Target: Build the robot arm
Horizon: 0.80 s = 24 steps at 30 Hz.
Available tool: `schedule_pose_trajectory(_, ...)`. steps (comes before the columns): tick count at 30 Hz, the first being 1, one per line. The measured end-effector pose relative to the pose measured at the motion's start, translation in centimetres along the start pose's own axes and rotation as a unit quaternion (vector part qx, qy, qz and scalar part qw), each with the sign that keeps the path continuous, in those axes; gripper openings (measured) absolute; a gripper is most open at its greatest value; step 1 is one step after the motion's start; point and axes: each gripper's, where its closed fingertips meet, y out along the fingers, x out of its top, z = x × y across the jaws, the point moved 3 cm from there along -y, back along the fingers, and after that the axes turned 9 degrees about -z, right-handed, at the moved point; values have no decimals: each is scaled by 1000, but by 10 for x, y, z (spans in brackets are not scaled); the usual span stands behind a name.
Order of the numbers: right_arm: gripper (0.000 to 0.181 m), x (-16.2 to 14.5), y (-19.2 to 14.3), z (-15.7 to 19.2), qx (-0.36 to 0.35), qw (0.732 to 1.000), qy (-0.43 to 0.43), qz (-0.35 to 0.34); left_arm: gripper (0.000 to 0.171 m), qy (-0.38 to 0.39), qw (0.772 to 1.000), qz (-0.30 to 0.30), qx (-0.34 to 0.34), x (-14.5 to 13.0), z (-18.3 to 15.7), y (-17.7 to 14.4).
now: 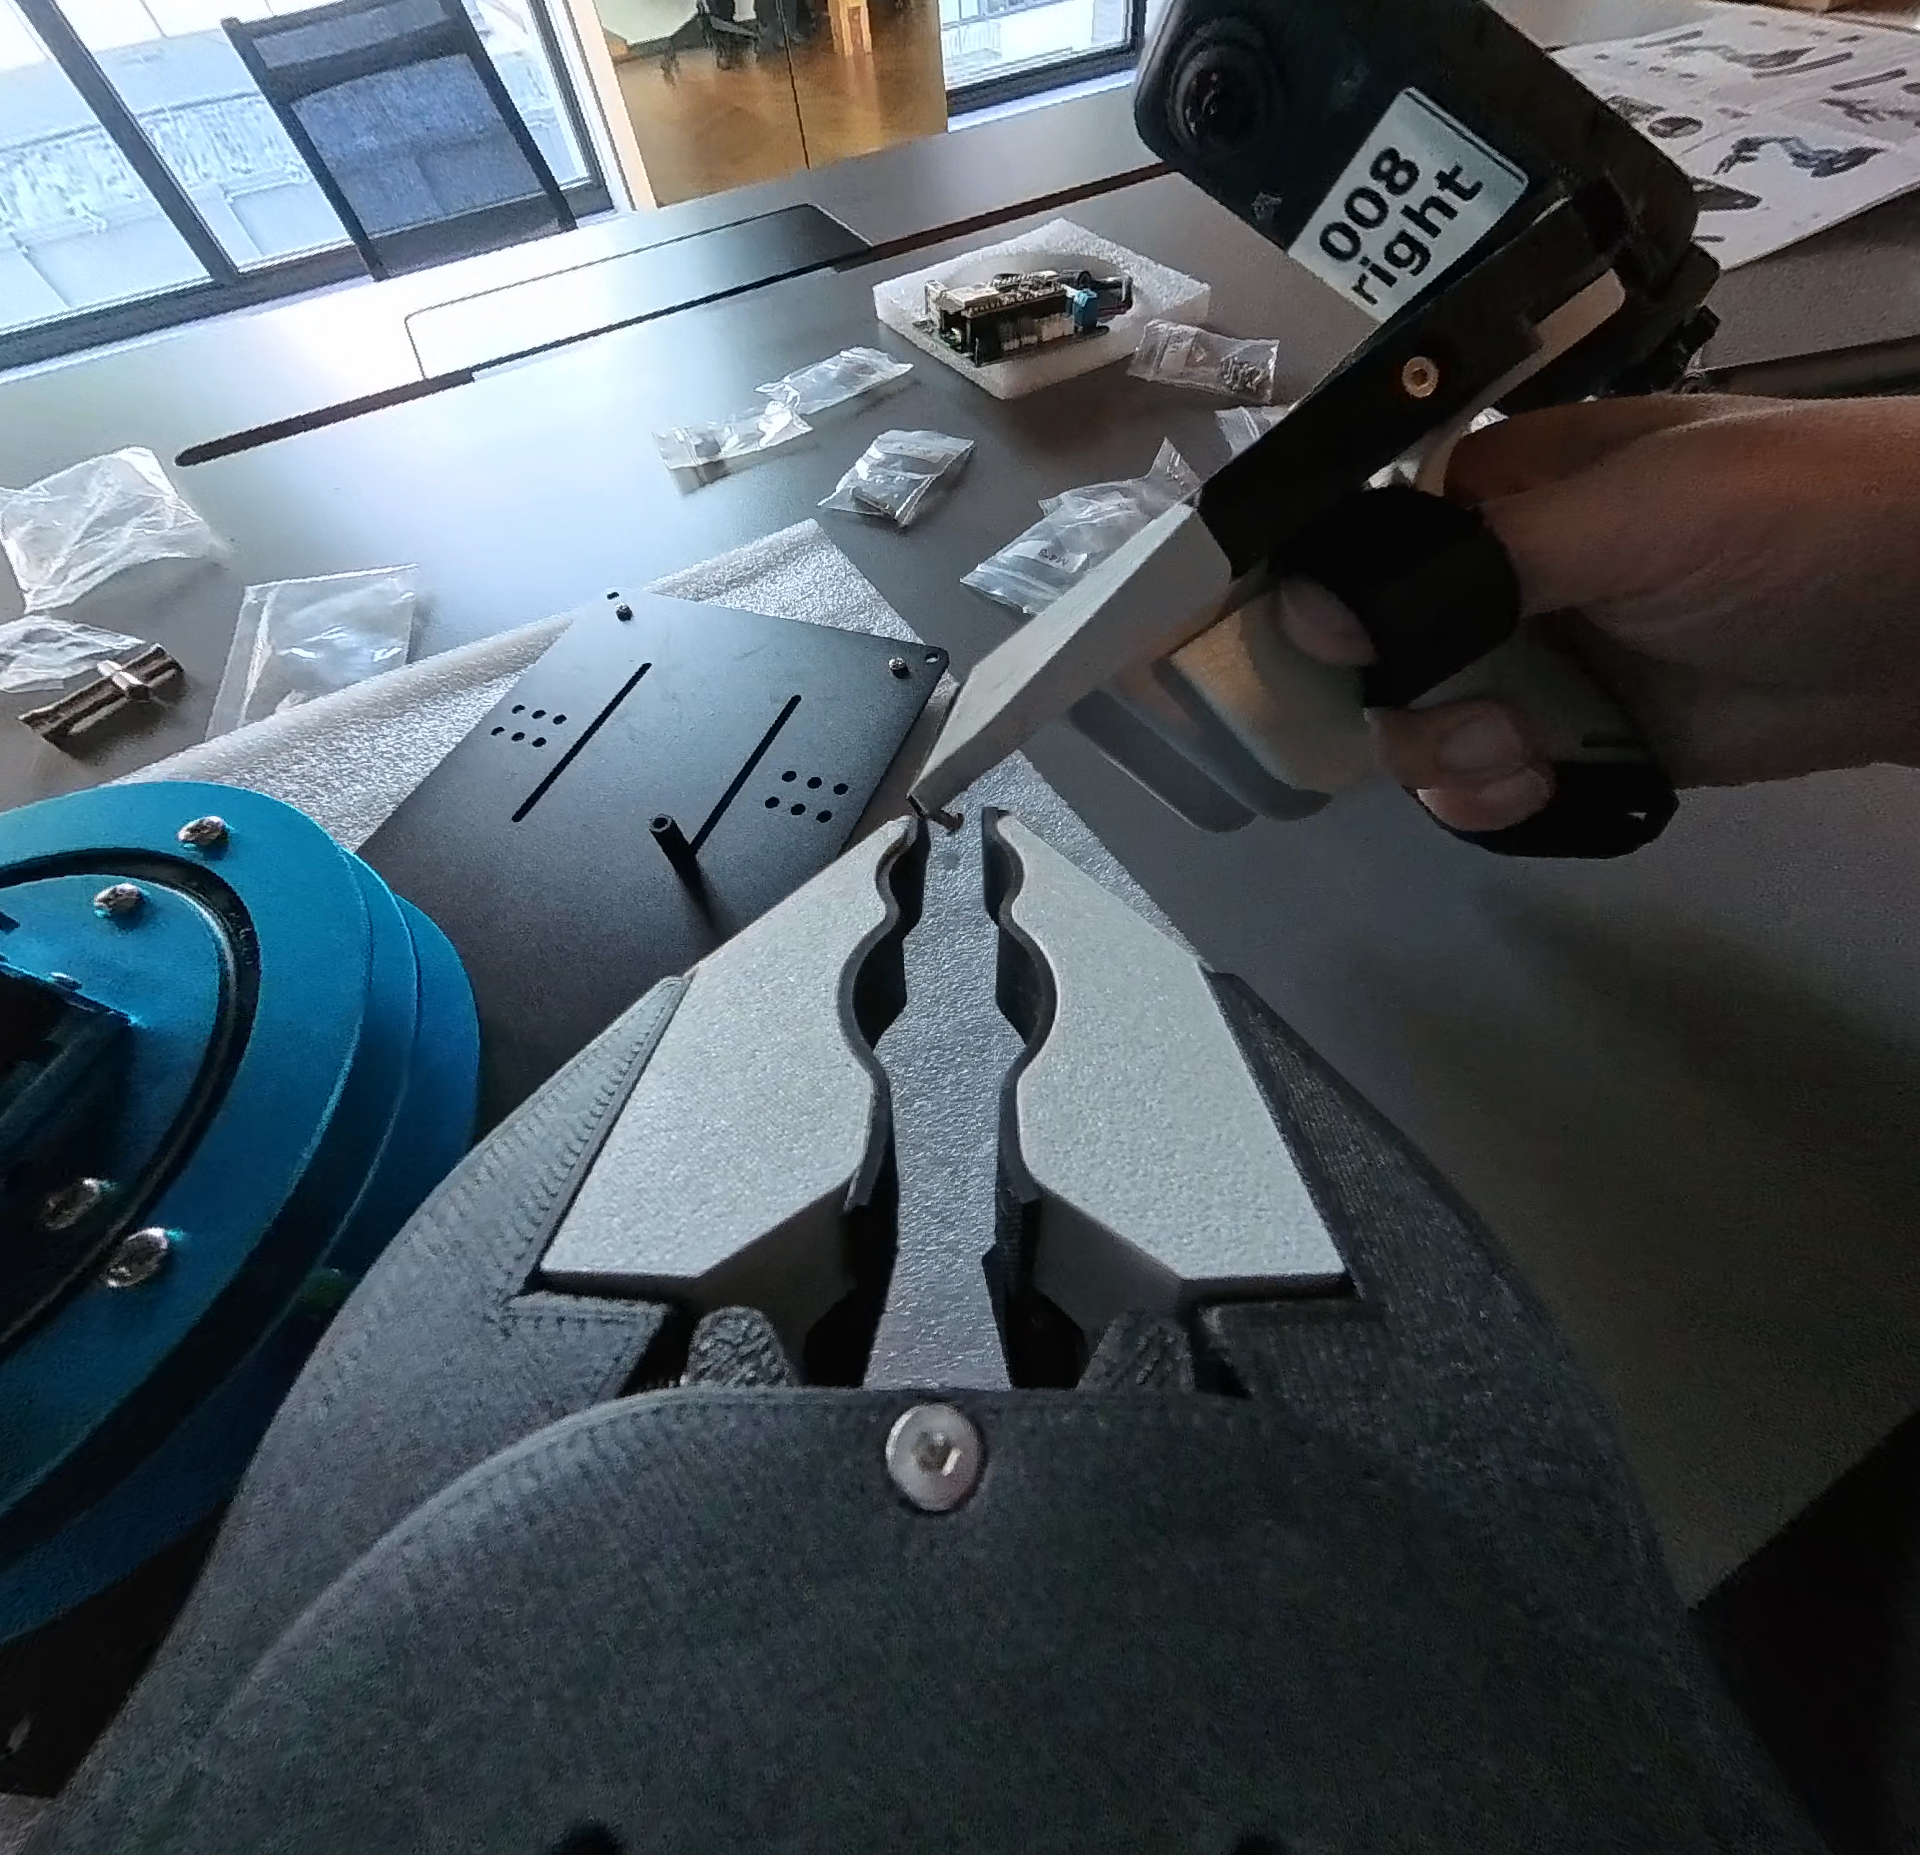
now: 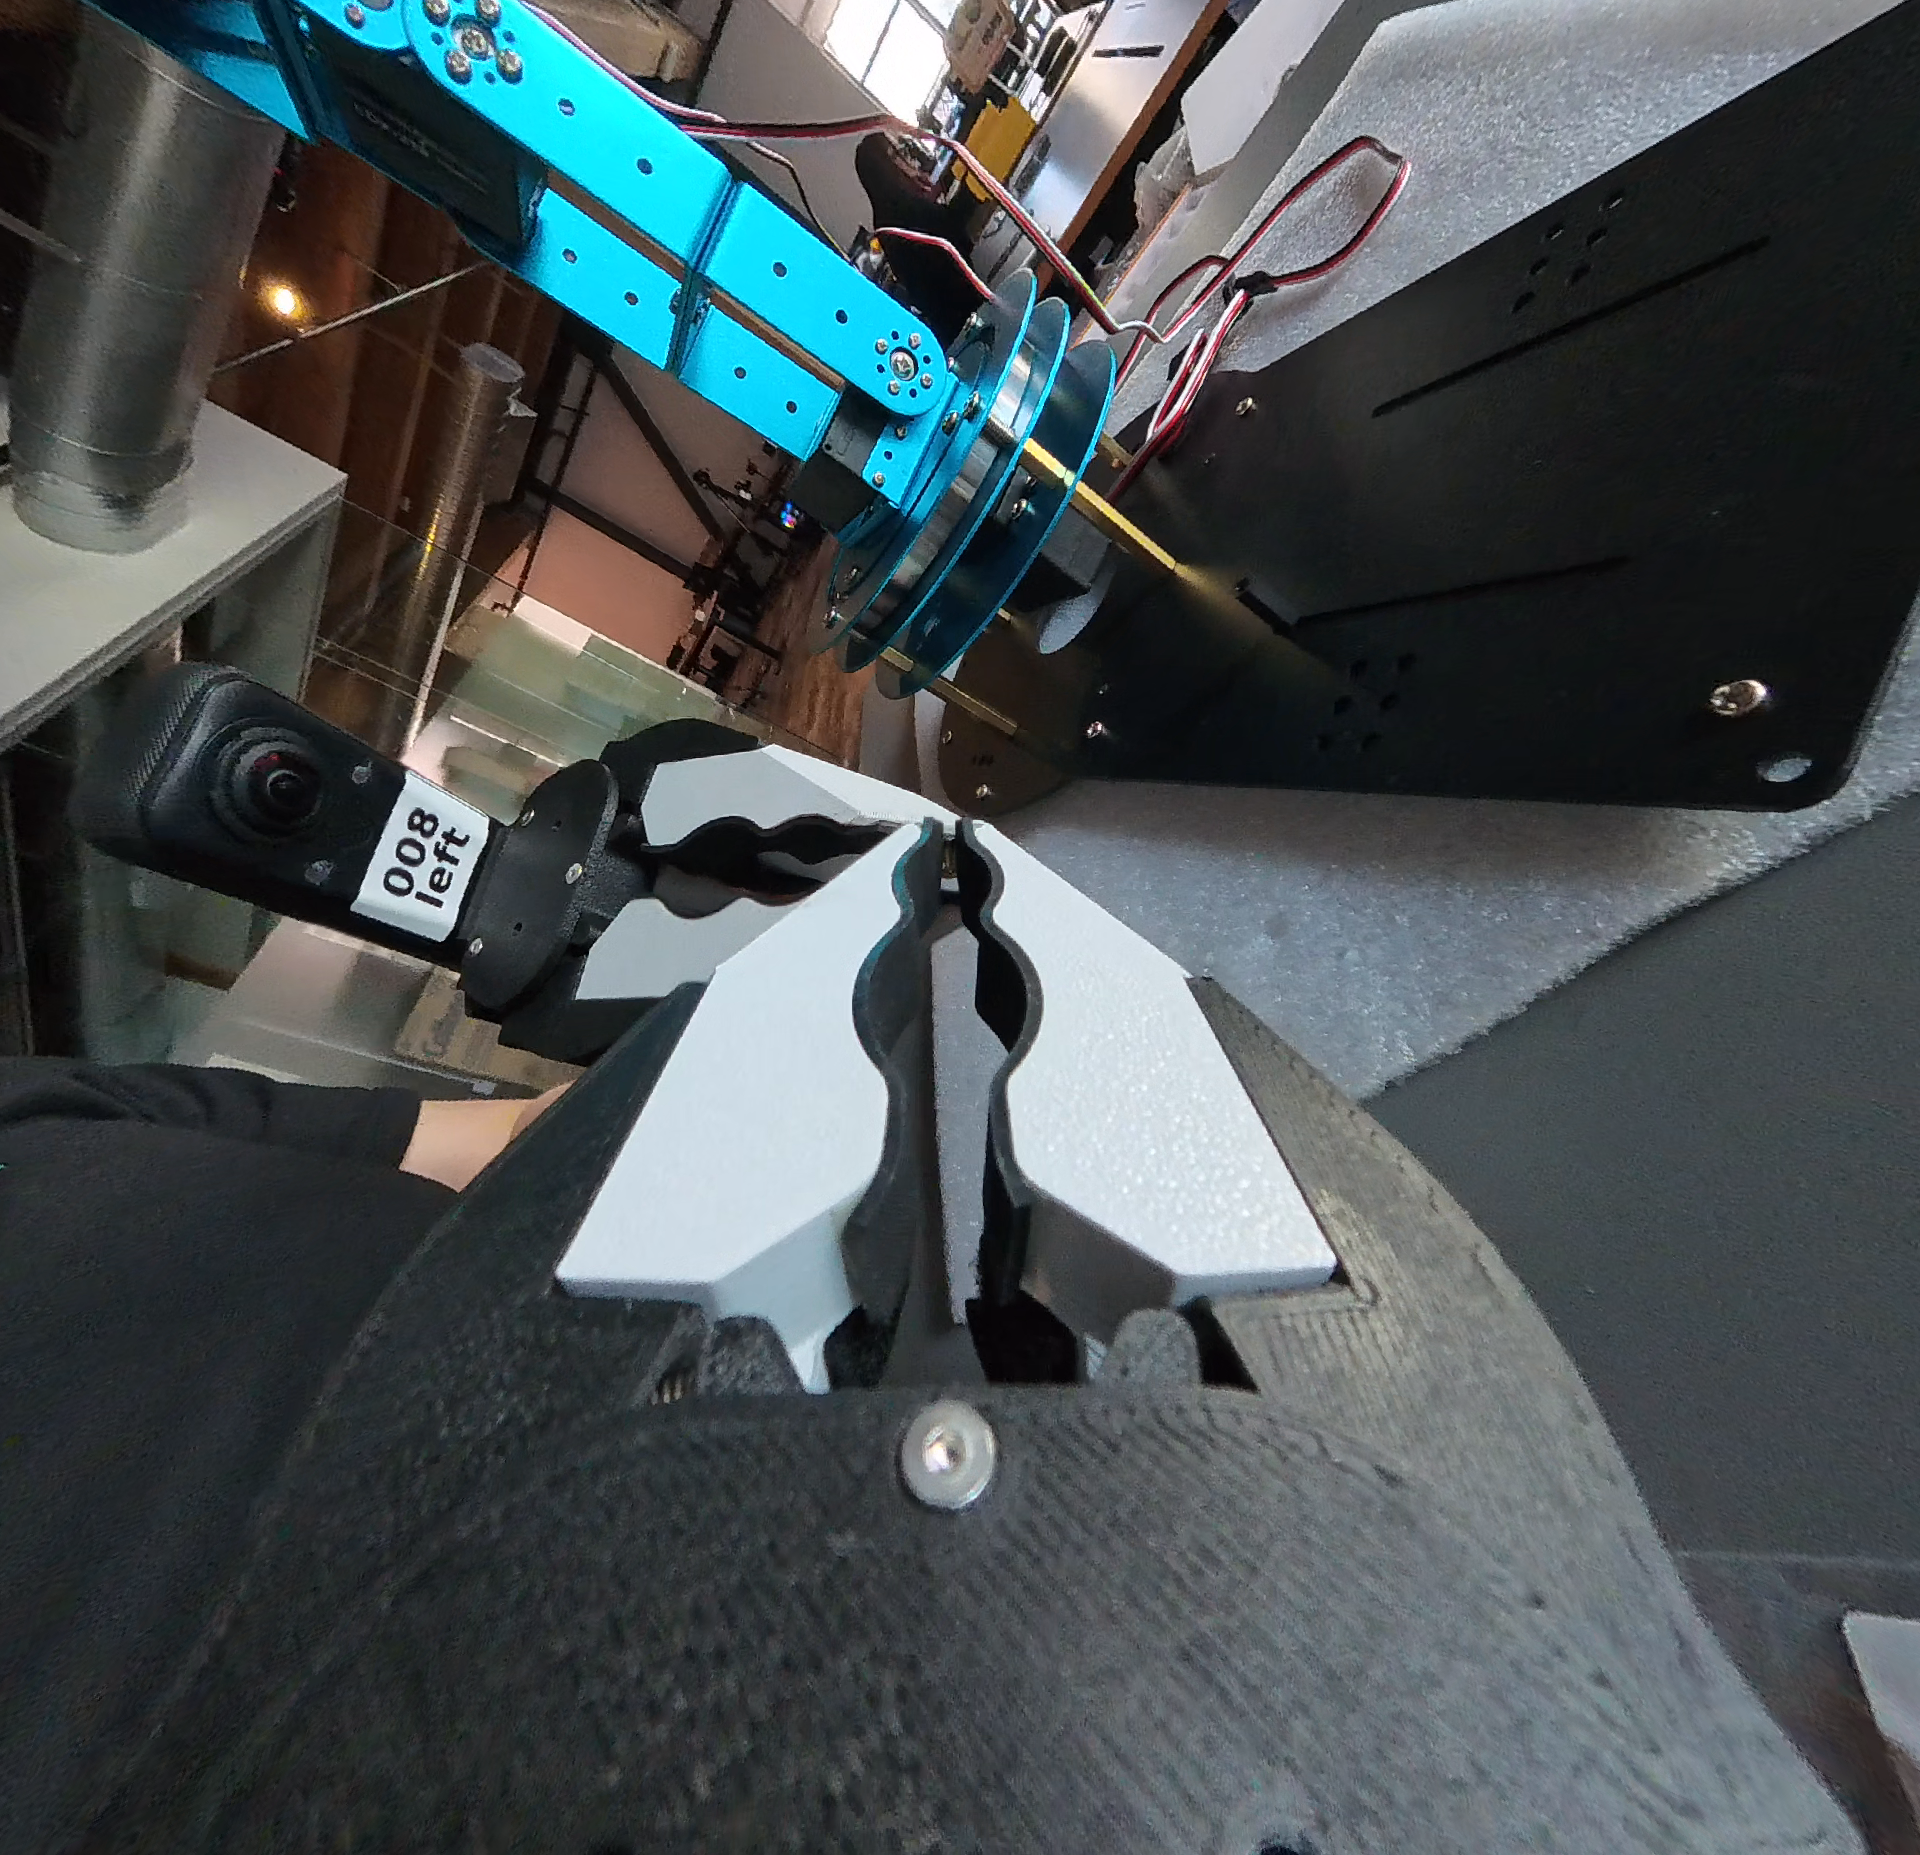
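My right gripper (image 2: 943, 841) is shut on a small brass screw (image 2: 948, 858), pinched at its very tips. In the left wrist view the right gripper (image 1: 933, 806) points down with the screw (image 1: 943, 818) just in front of my left gripper (image 1: 953, 831). The left gripper is slightly open and empty, and it also shows in the right wrist view (image 2: 862, 839). Both hover at the near corner of a black metal plate (image 1: 675, 766) (image 2: 1507, 558), which lies on white foam sheet (image 1: 790, 569). A black standoff (image 1: 665, 841) stands on the plate.
A blue robot arm (image 2: 623, 216) on round blue discs (image 1: 208, 1078) is mounted on the plate's left end, with red wires (image 2: 1247, 288). Several small part bags (image 1: 899, 470), a circuit board in a foam tray (image 1: 1039, 304), a cross wrench (image 1: 99, 699) and a printed sheet (image 1: 1766, 122) lie on the grey table. Left and right tips are no more than a few centimetres apart.
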Motion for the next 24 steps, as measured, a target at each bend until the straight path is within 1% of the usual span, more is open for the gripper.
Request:
schedule_pose_trajectory(4, 1, 0, 0, 0, -1, 1000, 1, 2, 5, 0, 1000, -1, -3, -1, 1, 0)
schedule_pose_trajectory(8, 1, -1, -1, -2, -1, 1000, 4, 3, 5, -1, 1000, 0, -6, -2, 1, 1)
schedule_pose_trajectory(13, 1, -2, -2, -3, -2, 1000, 4, 11, 2, 14, 1000, 6, -13, -4, -2, 1)
schedule_pose_trajectory(24, 1, -3, -5, -5, 3, 999, -13, 31, 2, 28, 999, 11, -21, -6, -5, 3)
